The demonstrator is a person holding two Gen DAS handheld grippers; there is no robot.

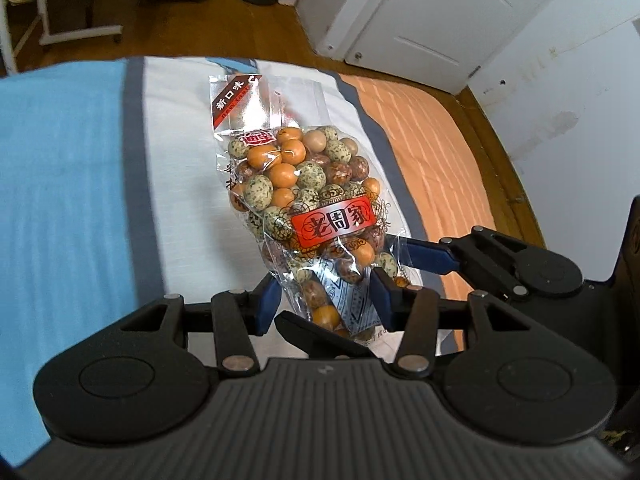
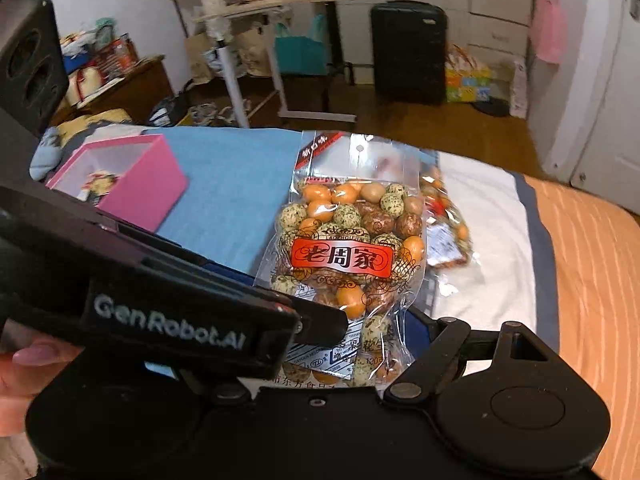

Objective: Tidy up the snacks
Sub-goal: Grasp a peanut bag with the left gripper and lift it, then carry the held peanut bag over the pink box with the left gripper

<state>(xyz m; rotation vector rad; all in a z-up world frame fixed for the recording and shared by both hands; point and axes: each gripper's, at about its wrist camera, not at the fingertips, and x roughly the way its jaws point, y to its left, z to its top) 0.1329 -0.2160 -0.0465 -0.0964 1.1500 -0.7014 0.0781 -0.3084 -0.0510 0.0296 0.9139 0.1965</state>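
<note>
1. At ten o'clock in the right wrist view, a pink box (image 2: 120, 184) sits on the blue part of the bed (image 2: 232, 184).
2. The left tool (image 1: 326, 300) clamps the lower end of the clear snack bag (image 1: 304, 196).
3. The right tool (image 2: 376, 344) reaches the bag's bottom; its grip cannot be told.
4. A second bag (image 2: 448, 232) lies at two o'clock, behind the first.

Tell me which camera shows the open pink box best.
The right wrist view: the open pink box sits in full sight on the blue bedcover, with something inside. The left wrist view does not show it, only the clear bag of coated nuts.
</note>
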